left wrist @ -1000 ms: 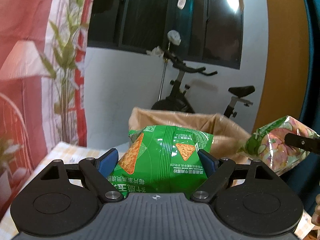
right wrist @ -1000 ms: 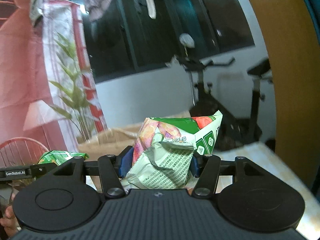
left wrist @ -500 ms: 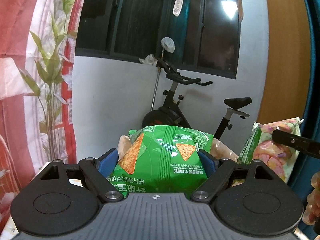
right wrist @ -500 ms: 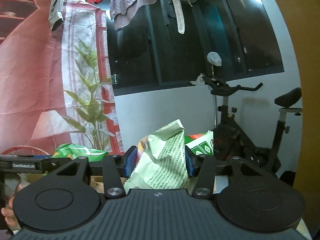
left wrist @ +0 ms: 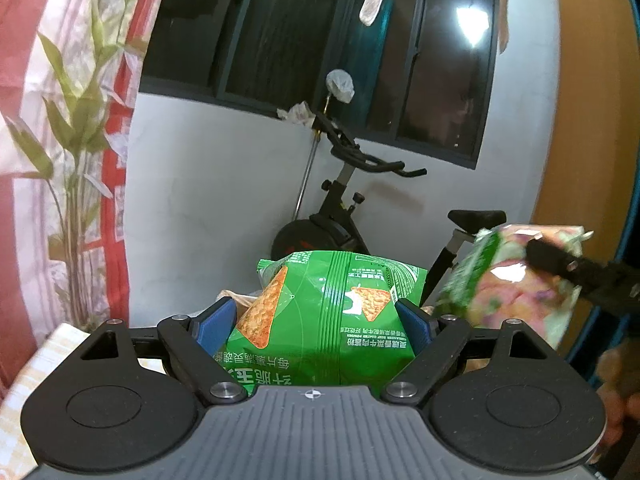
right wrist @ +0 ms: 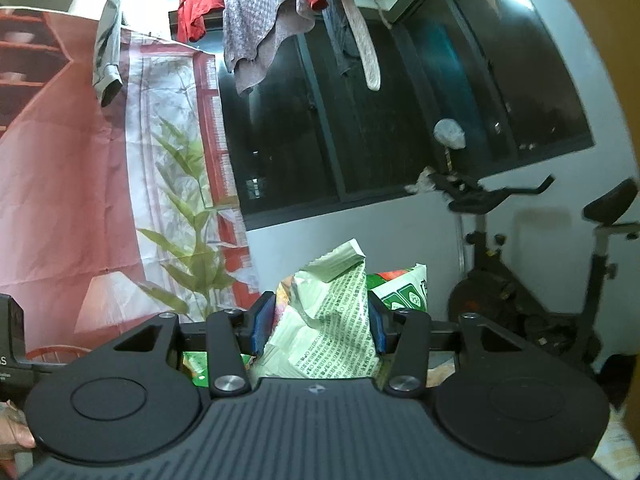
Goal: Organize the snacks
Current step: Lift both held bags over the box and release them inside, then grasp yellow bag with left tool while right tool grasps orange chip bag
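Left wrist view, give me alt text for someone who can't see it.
The left gripper holds a green chip bag between its blue fingers. At right, the right gripper grips a pink and green snack bag; an exercise bike stands behind.

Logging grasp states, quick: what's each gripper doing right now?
Left gripper: shut on the green chip bag.
Right gripper: shut on the crumpled pale snack bag.

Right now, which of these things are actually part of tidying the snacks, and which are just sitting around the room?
Part of the job:
- green chip bag, gripped by the left gripper
- pale crumpled snack bag, gripped by the right gripper

Just around:
- exercise bike
- hanging laundry
- bamboo-print curtain
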The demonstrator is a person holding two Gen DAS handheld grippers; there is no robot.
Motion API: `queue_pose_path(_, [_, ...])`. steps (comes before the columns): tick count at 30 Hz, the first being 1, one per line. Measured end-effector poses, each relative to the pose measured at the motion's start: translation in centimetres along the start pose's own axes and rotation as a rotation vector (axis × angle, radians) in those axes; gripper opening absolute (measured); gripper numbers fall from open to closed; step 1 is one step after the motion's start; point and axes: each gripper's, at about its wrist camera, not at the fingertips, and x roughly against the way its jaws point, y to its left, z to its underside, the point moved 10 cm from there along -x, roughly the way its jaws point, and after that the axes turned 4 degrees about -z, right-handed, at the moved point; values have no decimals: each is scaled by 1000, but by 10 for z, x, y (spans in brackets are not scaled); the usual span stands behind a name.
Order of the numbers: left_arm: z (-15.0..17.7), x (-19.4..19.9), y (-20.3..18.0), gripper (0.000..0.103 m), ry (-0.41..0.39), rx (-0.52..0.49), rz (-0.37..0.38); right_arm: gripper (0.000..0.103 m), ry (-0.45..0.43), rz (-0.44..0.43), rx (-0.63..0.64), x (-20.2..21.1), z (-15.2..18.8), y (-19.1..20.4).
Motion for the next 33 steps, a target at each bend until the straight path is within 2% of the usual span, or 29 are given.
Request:
queue_pose_path(5, [8, -36, 2, 87, 61, 1, -7, 49, 86, -9, -31, -48, 28, -19])
queue_pose_path(8, [16, -52, 4, 88, 105, -4, -1, 51, 187, -2, -76, -70, 55, -35])
queue_pose_path(10, [22, -60, 6, 89, 137, 1, 0, 55, 260, 42, -108, -81, 72, -47])
queue_pose_path(12, [25, -65, 10, 91, 158, 4, -1, 70, 295, 80, -134, -85, 83, -57])
queue_pose_path(13, [26, -65, 12, 91, 163, 5, -7, 81, 301, 91, -143, -85, 85, -60])
queue_pose_path(15, [27, -64, 15, 91, 167, 7, -16, 84, 300, 105, -147, -80, 85, -63])
queue_pose_path(20, [25, -46, 16, 91, 168, 4, -2, 84, 306, 102, -98, -63, 79, -55])
queue_pose_path(27, [21, 5, 27, 91, 139, -6, 2, 84, 299, 79, -27, -29, 76, -19])
queue_pose_path(30, [27, 29, 35, 91, 137, -10, 8, 85, 293, 61, -31, -13, 81, -2])
queue_pose_path(33, [41, 49, 45, 92, 148, -10, 17, 89, 296, 50, -23, 2, 92, 13])
